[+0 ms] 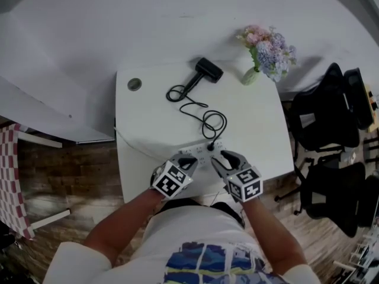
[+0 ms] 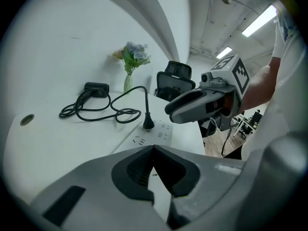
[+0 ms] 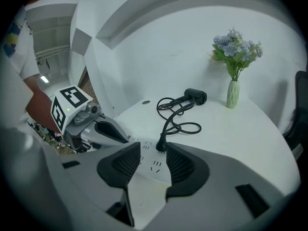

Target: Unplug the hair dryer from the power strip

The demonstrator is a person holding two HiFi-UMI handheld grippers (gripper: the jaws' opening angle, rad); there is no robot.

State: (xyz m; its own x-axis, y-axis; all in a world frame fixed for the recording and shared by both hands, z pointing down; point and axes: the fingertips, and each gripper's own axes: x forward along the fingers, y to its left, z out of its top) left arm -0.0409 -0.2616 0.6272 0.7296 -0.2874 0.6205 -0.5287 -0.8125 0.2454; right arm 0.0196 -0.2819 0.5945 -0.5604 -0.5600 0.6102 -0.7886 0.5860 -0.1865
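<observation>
A black hair dryer (image 1: 208,70) lies at the back of the white table (image 1: 254,129). Its cord (image 1: 204,114) loops forward to a black plug (image 1: 210,147) that stands in the white power strip (image 1: 200,154) near the front edge. My right gripper (image 3: 153,150) is open and hovers over the strip (image 3: 151,165), with the plug (image 3: 161,146) just beyond its right fingertip and nothing gripped. My left gripper (image 2: 154,148) is shut and empty, low over the near left end of the strip (image 2: 154,136). Both grippers (image 1: 188,164) (image 1: 220,158) flank the plug.
A vase of flowers (image 1: 266,52) stands at the table's back right corner. A round cable grommet (image 1: 134,84) sits at the back left. Black office chairs (image 1: 325,111) stand to the right of the table. A white curved wall rises behind it.
</observation>
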